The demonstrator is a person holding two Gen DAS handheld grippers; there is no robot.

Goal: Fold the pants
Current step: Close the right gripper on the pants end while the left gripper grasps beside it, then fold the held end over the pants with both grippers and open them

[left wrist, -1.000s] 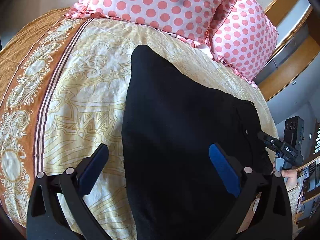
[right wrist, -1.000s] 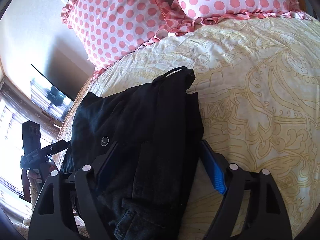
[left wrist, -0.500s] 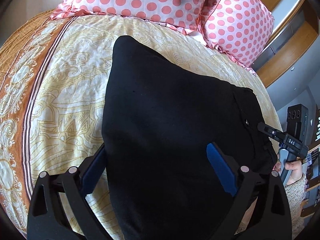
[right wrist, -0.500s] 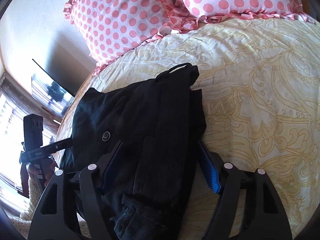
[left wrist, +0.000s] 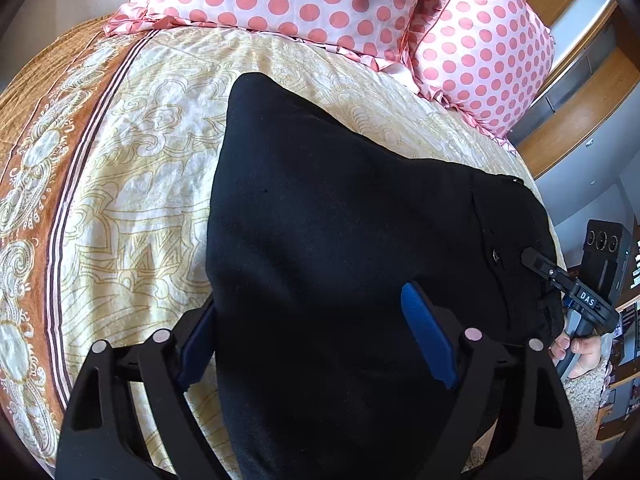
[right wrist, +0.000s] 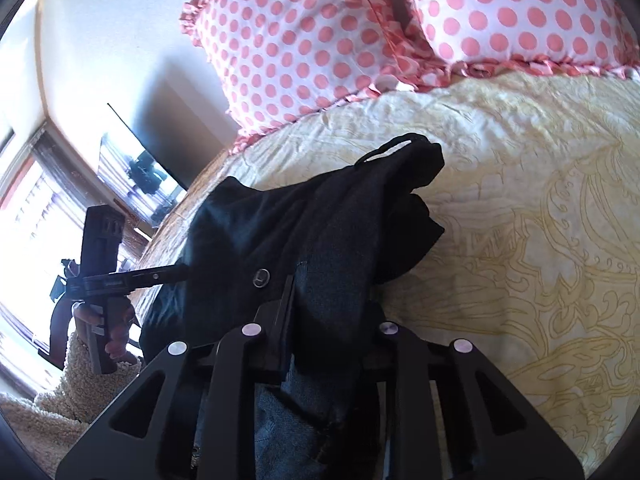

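Since the earlier frame: right gripper has clamped the black pants at the bed edge. Left gripper: fingers apart, straddling the fabric. Waistband button: right view only.

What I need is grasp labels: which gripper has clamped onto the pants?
The right gripper: its fingers are pinched together on a fold of the pants. The left gripper is wide open, its blue pads straddling the cloth.

Readable text, one item: I make out white letters "DAS" on the black body of the right gripper, seen from the left wrist view. The round pants button carries a mark I cannot read. I find nothing else legible.
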